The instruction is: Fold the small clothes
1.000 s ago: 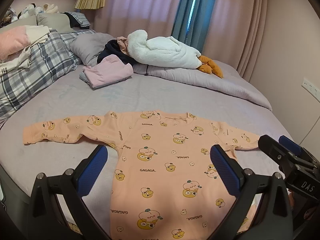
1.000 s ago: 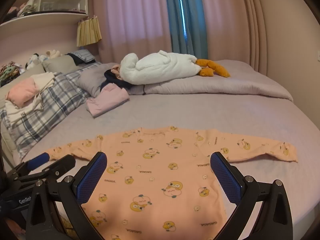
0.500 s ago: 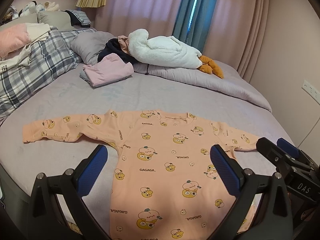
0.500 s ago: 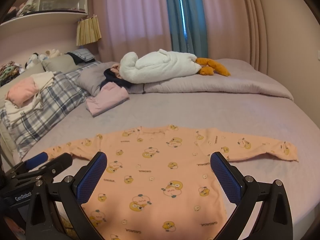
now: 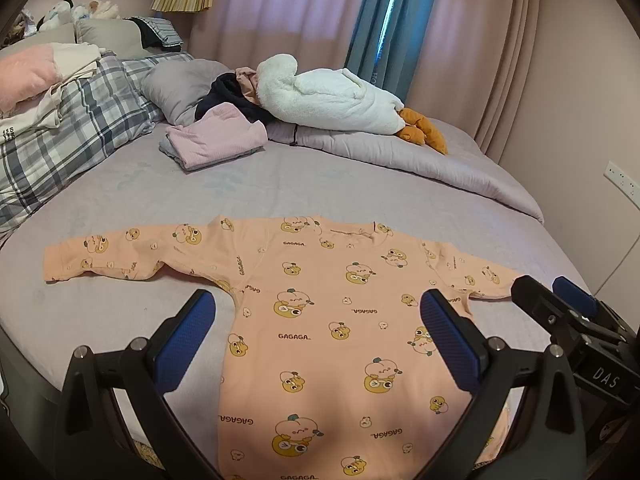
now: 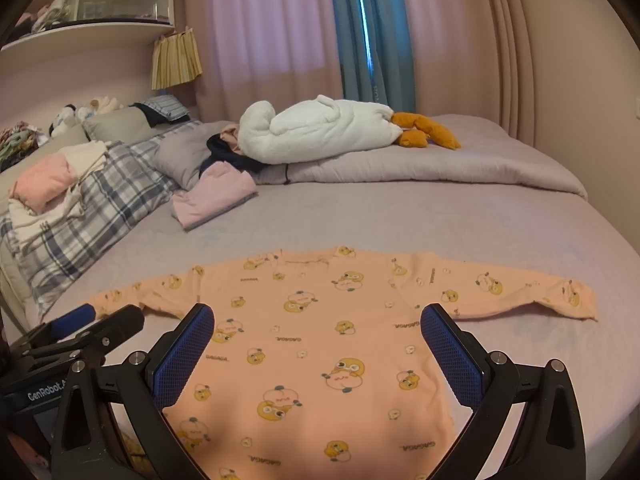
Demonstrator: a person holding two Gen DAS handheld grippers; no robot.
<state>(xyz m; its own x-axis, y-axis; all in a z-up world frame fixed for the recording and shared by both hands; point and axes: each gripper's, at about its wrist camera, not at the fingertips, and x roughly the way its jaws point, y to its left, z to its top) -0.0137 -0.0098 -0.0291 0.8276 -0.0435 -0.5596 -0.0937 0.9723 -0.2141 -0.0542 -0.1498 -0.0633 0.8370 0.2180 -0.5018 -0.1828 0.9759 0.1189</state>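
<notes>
Two grippers (image 5: pixel 316 336) (image 6: pixel 318 340) spread wide, empty, peach top (image 5: pixel 328 320) flat on lilac bed (image 5: pixel 280 184), pink curtains (image 6: pixel 272 32).

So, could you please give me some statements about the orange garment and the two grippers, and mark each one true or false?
1. The orange garment lies spread flat on the bed with both sleeves out. True.
2. The left gripper is shut on a sleeve. False: it is open and holds nothing.
3. The right gripper is open. True.
4. The folded pink clothes lie on top of the orange garment. False: they lie apart, farther back.
5. The white plush toy has orange feet. True.
</notes>
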